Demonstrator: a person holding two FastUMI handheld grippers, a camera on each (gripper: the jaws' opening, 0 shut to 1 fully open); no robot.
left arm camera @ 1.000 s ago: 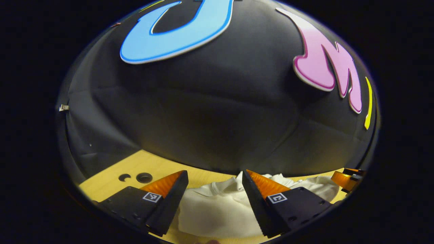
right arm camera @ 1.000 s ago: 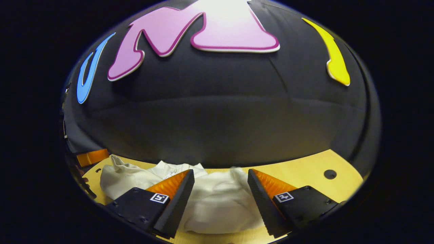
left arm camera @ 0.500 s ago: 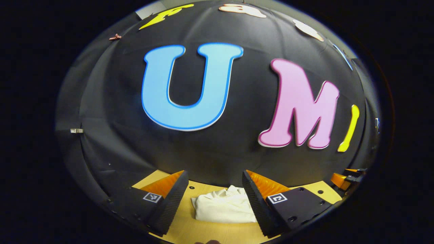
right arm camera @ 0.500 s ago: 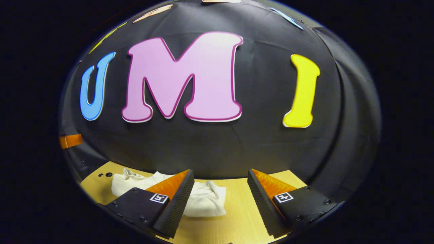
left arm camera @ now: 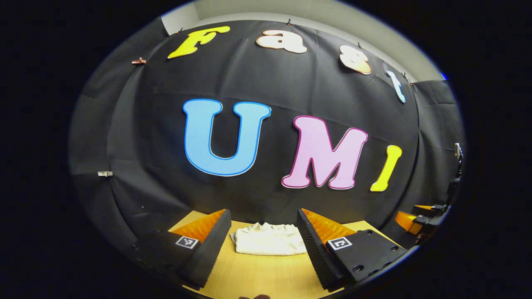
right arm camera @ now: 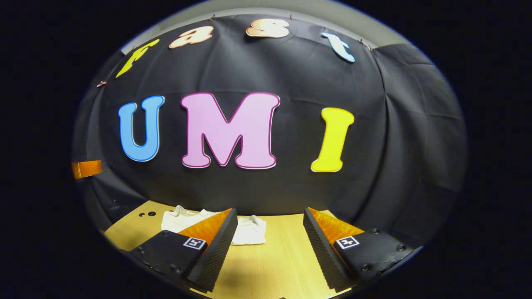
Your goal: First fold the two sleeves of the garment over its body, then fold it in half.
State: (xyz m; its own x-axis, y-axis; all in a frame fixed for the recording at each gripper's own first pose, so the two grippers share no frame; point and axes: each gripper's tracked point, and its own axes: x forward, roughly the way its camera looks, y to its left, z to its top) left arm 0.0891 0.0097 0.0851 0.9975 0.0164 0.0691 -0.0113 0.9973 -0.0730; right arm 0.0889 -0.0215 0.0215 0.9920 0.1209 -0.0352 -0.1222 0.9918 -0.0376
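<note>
One white garment (left arm camera: pixel 269 243) lies folded on one wooden table (left arm camera: pixel 257 276), seen past and between the spread fingers of the left gripper (left arm camera: pixel 263 220). In the right gripper view the same single garment (right arm camera: pixel 249 230) sits ahead and left of the right gripper (right arm camera: pixel 270 219), partly behind its left finger. Two grippers in all, each with two fingers held apart. Two small round holes (right arm camera: pixel 146 214) mark the table top, far left of the right gripper.

Both low, wallward (shared garment (left arm camera: pixel 269 243))
</note>
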